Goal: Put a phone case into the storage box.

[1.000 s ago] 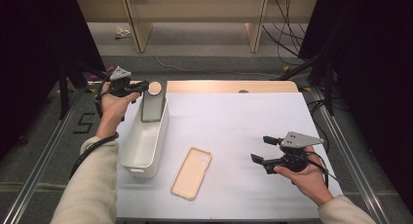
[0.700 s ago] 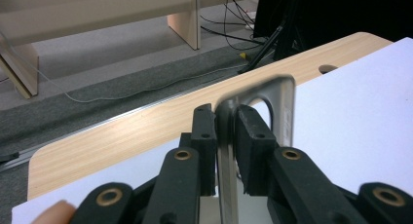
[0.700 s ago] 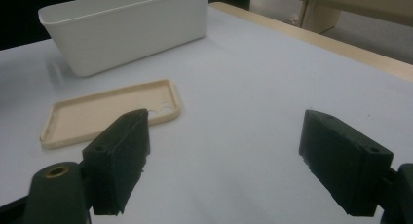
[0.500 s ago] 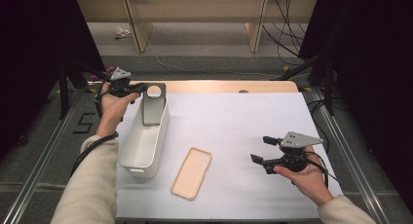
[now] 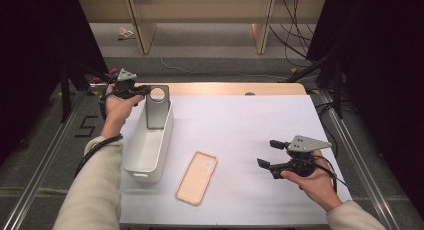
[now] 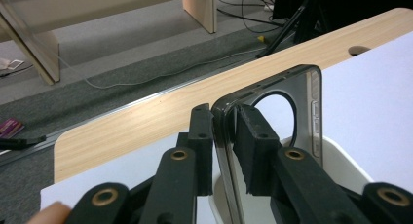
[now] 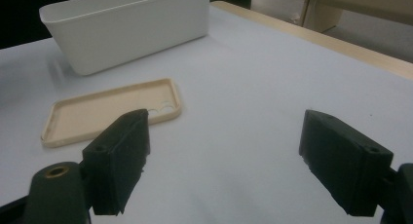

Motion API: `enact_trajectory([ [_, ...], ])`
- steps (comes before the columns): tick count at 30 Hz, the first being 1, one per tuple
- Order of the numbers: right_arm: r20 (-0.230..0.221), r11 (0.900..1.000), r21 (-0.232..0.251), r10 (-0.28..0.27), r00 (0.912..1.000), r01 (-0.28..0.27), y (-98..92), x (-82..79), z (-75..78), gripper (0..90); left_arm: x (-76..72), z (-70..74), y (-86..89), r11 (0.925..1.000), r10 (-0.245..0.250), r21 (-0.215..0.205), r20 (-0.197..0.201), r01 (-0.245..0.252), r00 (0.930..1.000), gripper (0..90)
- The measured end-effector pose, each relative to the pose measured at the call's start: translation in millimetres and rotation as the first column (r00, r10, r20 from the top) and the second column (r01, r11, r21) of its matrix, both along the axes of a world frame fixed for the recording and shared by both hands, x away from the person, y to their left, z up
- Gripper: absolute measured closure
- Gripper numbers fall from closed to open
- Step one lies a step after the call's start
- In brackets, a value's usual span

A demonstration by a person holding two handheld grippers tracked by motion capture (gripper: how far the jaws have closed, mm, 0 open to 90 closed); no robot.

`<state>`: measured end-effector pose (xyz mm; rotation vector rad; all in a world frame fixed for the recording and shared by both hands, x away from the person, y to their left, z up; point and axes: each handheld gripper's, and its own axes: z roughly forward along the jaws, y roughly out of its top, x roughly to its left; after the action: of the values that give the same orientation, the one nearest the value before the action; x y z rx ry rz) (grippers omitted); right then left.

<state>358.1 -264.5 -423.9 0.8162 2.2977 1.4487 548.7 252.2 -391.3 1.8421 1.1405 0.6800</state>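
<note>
A grey phone case (image 5: 158, 107) is stood upright at the far end of the white bin (image 5: 148, 146), its top edge set between the fingers (image 6: 253, 146) of the left gripper (image 5: 131, 89). These have just been opening; one finger is seen touching the rim, a thin gap beside the other. The case is judged light, thin, somewhat flexible and smooth, so it is best pinched across its stiffer rim near the camera cutout. The bin wall is close on both sides; open room lies above. The right gripper (image 5: 272, 153) is held wide open and empty over the counter (image 5: 240, 130), near a beige phone case (image 5: 196, 177).
</note>
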Motion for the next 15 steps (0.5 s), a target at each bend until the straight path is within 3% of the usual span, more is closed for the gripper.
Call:
enact_trajectory([
  [15,-0.002,1.000,-0.002,0.001,1.0000,-0.001,-0.4,0.3,-0.7,19.5,5.4,-5.0,-4.5,0.9980,0.025,0.059,-0.034,-0.023,0.9991,71.0],
])
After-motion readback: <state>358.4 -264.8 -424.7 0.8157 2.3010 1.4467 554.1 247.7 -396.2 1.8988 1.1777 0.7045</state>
